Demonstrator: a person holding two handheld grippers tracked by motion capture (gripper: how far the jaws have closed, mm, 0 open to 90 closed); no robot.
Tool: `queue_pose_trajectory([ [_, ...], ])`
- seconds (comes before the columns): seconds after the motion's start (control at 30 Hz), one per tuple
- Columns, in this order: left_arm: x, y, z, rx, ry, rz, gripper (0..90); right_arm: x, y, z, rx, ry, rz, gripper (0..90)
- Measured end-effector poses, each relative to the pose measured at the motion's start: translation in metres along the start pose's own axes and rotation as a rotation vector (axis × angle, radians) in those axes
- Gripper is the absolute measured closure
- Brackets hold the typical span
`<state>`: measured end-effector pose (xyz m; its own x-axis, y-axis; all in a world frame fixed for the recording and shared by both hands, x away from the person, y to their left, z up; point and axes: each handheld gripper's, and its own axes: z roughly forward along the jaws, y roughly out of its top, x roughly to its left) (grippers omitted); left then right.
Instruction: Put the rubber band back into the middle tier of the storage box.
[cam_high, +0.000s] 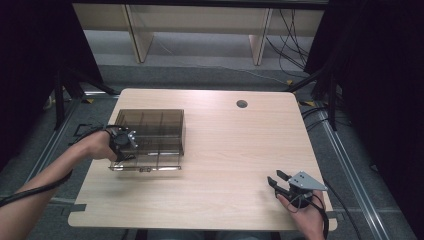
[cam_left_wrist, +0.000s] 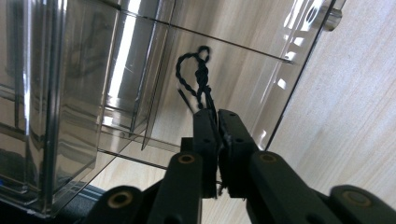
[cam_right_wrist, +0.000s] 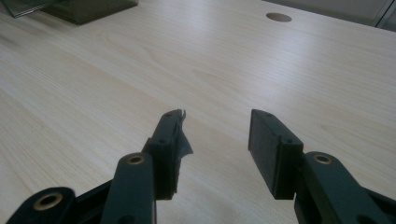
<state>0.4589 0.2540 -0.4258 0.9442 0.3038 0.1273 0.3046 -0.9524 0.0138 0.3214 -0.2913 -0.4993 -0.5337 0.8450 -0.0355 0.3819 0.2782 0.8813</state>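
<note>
The high view is soft and low in detail. The wooden table (cam_high: 220, 165) is evenly lit from above, while the black curtains (cam_high: 30, 60) on both sides fall into deep darkness. Beyond the left gripper's jaws, white glare streaks run down the clear plastic box (cam_left_wrist: 70, 93), its nearest walls blurred; the black cord (cam_left_wrist: 198, 77) just past the jaw tips is fairly sharp. Ahead of the right gripper's jaws, a pale sheen lies across the tabletop, and the jaws themselves are dark and slightly soft.

Light wooden table (cam_high: 225, 150); smoky clear divided box (cam_high: 152, 131) standing on it.
</note>
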Motion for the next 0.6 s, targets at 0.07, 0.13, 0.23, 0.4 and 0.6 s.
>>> queue_pose_trajectory([
  [0.07,-0.001,0.0,-0.001,-0.009,-0.003,-0.006,82.2,0.0,0.0,0.0,-0.003,0.003,-0.006,55.7],
  [0.13,-0.001,0.0,-0.004,-0.026,0.005,-0.001,79.4,0.0,0.0,0.001,-0.005,0.012,0.001,55.7],
  [0.23,-0.001,-0.001,-0.01,-0.051,0.02,-0.001,75.9,0.0,0.0,0.0,-0.001,0.003,0.0,55.7],
  [0.4,-0.006,-0.006,-0.018,-0.081,0.023,-0.026,69.1,0.0,0.0,0.0,-0.002,0.008,0.0,55.6],
  [0.6,-0.015,-0.01,-0.022,-0.095,0.008,-0.037,63.8,0.0,0.0,0.0,0.002,0.0,-0.002,55.6],
])
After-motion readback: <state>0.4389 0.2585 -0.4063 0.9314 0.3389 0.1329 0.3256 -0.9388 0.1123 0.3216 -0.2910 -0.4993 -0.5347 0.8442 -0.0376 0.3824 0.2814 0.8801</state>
